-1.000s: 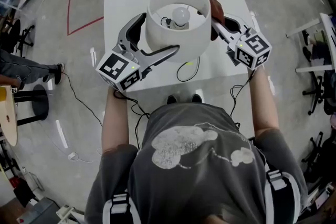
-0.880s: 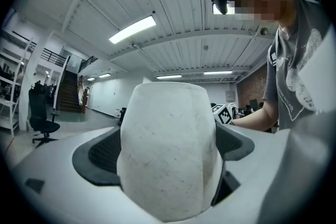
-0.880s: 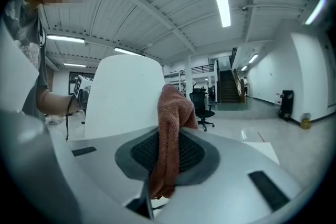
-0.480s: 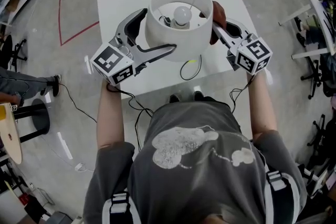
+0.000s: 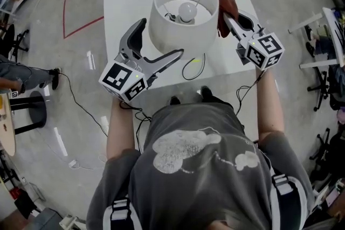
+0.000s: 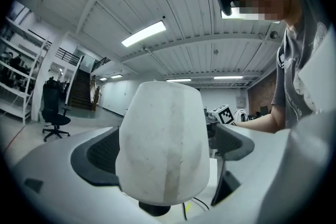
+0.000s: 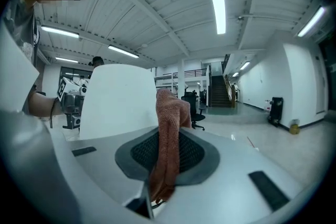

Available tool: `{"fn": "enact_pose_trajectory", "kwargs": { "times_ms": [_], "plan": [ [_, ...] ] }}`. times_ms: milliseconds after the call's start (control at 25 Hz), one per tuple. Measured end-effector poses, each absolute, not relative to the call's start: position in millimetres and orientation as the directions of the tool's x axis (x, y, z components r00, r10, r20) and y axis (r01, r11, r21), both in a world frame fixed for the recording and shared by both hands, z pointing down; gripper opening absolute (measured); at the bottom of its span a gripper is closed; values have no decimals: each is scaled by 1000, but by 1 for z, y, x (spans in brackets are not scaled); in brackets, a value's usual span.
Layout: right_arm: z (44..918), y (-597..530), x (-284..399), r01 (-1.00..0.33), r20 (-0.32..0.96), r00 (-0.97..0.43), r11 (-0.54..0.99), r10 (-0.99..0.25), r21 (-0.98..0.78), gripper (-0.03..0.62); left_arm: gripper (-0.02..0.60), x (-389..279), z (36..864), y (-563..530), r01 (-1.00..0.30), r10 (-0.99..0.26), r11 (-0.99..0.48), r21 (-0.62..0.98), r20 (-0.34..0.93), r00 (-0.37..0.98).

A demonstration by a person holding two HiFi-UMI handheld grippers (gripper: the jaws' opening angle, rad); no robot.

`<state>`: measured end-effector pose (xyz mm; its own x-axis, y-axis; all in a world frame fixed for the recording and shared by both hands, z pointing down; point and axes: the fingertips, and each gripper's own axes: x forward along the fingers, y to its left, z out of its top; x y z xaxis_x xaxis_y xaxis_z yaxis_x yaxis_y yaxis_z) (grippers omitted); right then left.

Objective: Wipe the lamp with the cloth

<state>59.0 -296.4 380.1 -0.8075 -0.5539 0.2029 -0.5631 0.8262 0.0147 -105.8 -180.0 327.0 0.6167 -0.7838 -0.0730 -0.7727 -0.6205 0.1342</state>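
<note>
At the lamp (image 5: 183, 24), the right hand-held gripper (image 5: 223, 12) pinching the cloth (image 5: 228, 4) should rub lightly while the wide-open left hand-held gripper (image 5: 160, 38) braces.

Grey floor (image 5: 54, 89) shining under a white table (image 5: 124, 8), red tape line (image 5: 67, 2) running at upper left, strip lights (image 7: 217, 8) glowing overhead, staircase (image 7: 218, 93) rising behind.

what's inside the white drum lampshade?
In the head view the white drum lampshade is open at the top. A round white bulb sits inside, with a small dark fitting beside it. The shade's wall hides everything lower down.
</note>
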Motion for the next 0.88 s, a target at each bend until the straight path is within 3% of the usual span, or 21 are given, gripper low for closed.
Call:
{"fn": "enact_pose_trajectory", "kwargs": {
  "times_ms": [560, 880],
  "plan": [
    [308, -324, -9, -221, 97, -966, 961, -239, 165, 57, 604, -76, 319, -189, -971, -971, -236, 39, -34, 235],
    [333, -317, -14, -159, 147, -973, 978, -179, 133, 57, 604, -84, 320, -187, -972, -971, -231, 37, -71, 228]
  ]
}}
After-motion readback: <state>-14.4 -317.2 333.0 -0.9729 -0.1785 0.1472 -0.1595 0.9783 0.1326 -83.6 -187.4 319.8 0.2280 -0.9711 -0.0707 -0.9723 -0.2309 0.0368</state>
